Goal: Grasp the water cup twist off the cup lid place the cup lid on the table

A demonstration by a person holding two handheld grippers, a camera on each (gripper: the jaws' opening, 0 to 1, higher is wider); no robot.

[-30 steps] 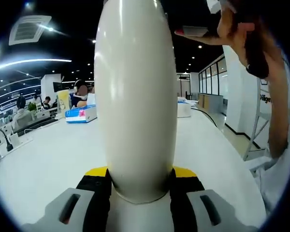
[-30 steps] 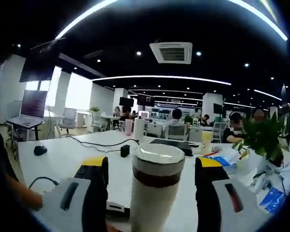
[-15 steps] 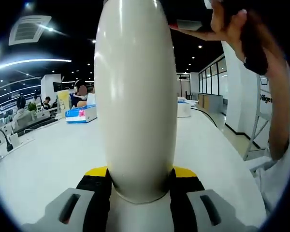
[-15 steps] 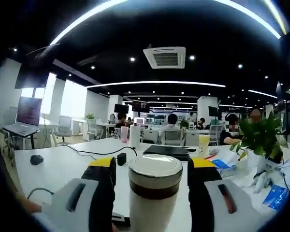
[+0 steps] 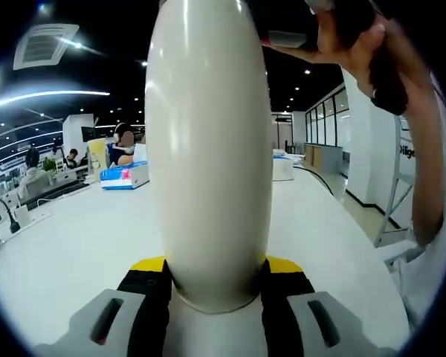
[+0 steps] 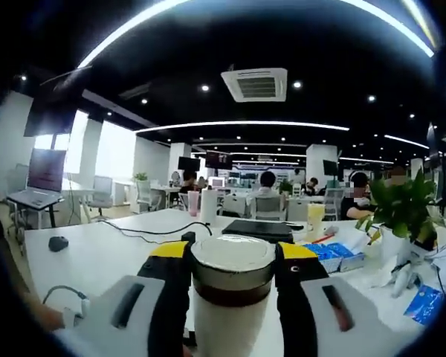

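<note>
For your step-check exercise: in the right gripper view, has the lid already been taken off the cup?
No, the cup lid sits on the water cup, between the right gripper jaws.

A wide white table (image 6: pixel 97 256) carries everything here. In the right gripper view, a black mouse (image 6: pixel 58 243) lies on it at the left, and a black cable (image 6: pixel 145 230) runs across the top toward a small black box (image 6: pixel 188 237). A flat black laptop (image 6: pixel 254 230) lies further back. At the right stands a potted plant (image 6: pixel 404 216), with blue packets (image 6: pixel 334 256) beside it. In the left gripper view, a blue and white box (image 5: pixel 124 176) rests on the table far back.
</note>
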